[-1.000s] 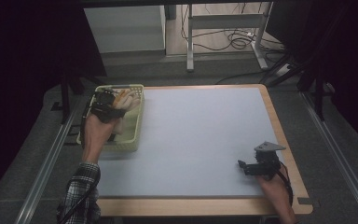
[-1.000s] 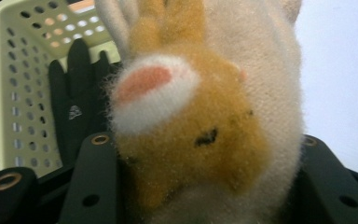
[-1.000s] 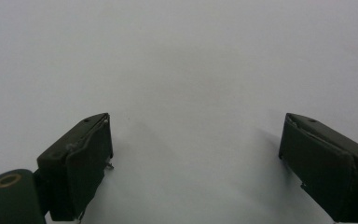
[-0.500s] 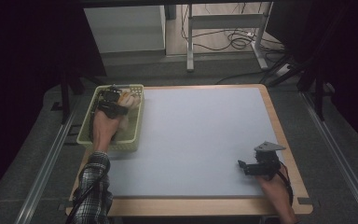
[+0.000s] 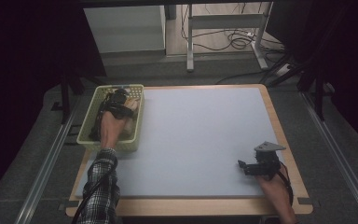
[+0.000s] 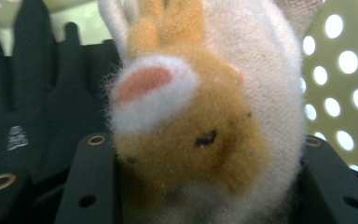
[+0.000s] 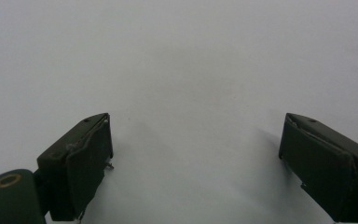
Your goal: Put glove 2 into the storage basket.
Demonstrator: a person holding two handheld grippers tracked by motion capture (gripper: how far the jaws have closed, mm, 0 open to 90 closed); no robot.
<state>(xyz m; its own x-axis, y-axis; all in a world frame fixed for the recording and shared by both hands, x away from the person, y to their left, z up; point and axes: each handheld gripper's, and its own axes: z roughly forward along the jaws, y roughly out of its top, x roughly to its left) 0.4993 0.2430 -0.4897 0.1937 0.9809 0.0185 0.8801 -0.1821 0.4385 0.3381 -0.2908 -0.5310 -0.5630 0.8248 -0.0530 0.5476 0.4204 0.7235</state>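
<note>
Plush rabbit [image 6: 200,126] between left claw [image 6: 200,186] jaws in basket [image 5: 87,122]; glove [image 6: 37,107] label unreadable; right claw [image 7: 196,158] wide, empty.

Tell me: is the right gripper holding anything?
No, the right gripper has its jaws standing wide apart over the bare grey table, with nothing between them.
</note>
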